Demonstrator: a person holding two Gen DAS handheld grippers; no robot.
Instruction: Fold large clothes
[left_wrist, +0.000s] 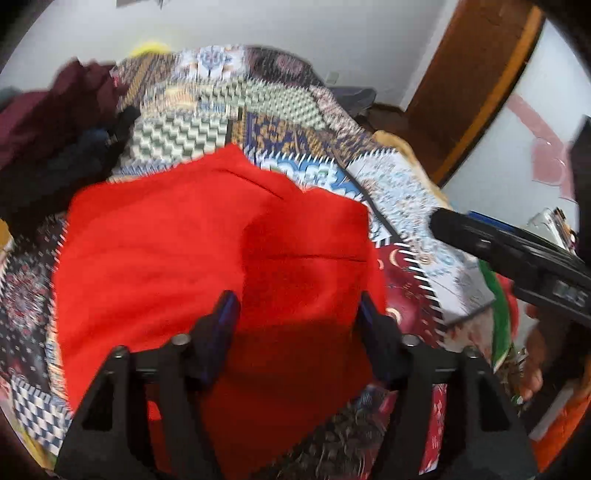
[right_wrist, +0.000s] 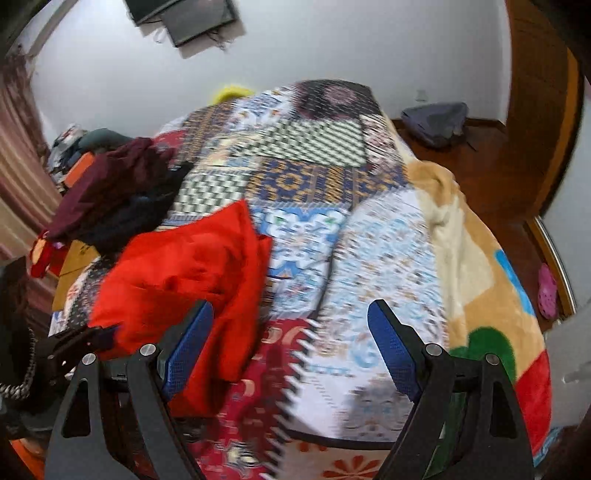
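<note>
Red garment (left_wrist: 207, 258) lies folded on the patterned quilt (left_wrist: 258, 125).
Left gripper (left_wrist: 295, 306) gapes above it, gripping nothing; right gripper (right_wrist: 291, 325) (wide open, empty) hangs just beside it.

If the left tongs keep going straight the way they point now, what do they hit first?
Most likely the bright red cloth garment lying on the patchwork bedspread; it fills the gap between the open left tongs, though depth is unclear.

a bed (right_wrist: 480, 266) is covered by a patchwork quilt (right_wrist: 317, 155). on the quilt a red garment (right_wrist: 192, 266) is spread, partly folded. beside it dark clothes (right_wrist: 118, 192) are heaped, possibly maroon and navy; blur hides detail.
</note>
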